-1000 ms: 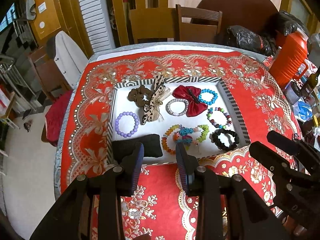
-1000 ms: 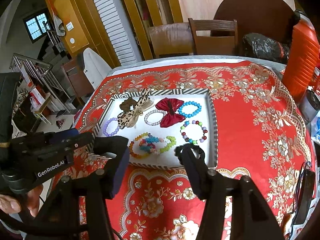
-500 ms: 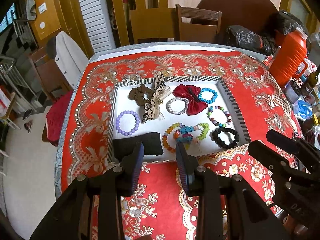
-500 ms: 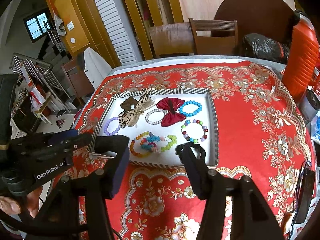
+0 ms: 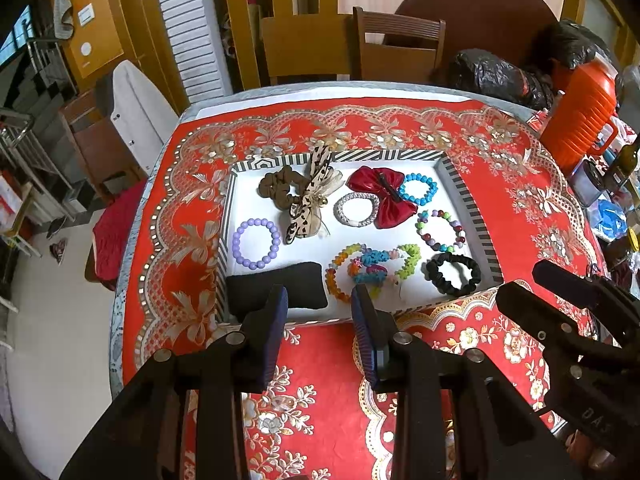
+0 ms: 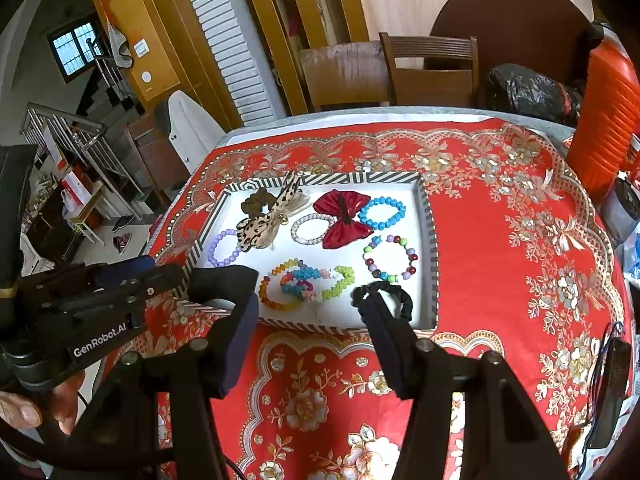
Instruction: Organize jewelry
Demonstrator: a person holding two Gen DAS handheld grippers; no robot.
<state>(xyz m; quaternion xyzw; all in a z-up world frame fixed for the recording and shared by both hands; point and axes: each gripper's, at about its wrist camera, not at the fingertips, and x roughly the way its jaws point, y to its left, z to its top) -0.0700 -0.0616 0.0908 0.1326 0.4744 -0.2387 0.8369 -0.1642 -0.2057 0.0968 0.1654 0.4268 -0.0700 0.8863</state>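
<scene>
My two claws hang over the near part of the table's red cloth [image 5: 320,400], short of the striped tray [image 5: 466,204]. The strip of cloth between me and the tray's near wall is bare, and there is open cloth to the right of the tray as well. The tray's low striped wall runs all round it; its left wall sits close to the cloth's left border, beyond which the table edge drops to the floor.

My left claw [image 5: 320,320] is spread, with nothing between its blue pads; its tips hover just at the tray's near wall. Directly past its left finger lies the black cushion [image 5: 296,286] in the near left corner. Just beyond its right finger sits a tangle of coloured bead bracelets [image 5: 372,266].

My right claw [image 6: 308,312] is spread too and holds nothing. In its own view its right fingertip covers part of the black scrunchie [image 6: 398,294] in the near right corner; I cannot tell whether it touches.

Farther in lie the purple bead bracelet [image 5: 256,243] on the left, the brown scrunchie [image 5: 278,188] and spotted ribbon bow [image 5: 310,208] at the far left, a white bracelet [image 5: 356,210] in the middle, the red bow [image 5: 382,196] overlapping the blue bead bracelet [image 5: 418,189], and a mixed-colour bracelet [image 5: 440,230] by the right wall.

An orange ribbed jug [image 5: 580,116] stands at the far right off the cloth, with bottles and clutter near it. Chairs [image 5: 400,52] stand beyond the far edge.
</scene>
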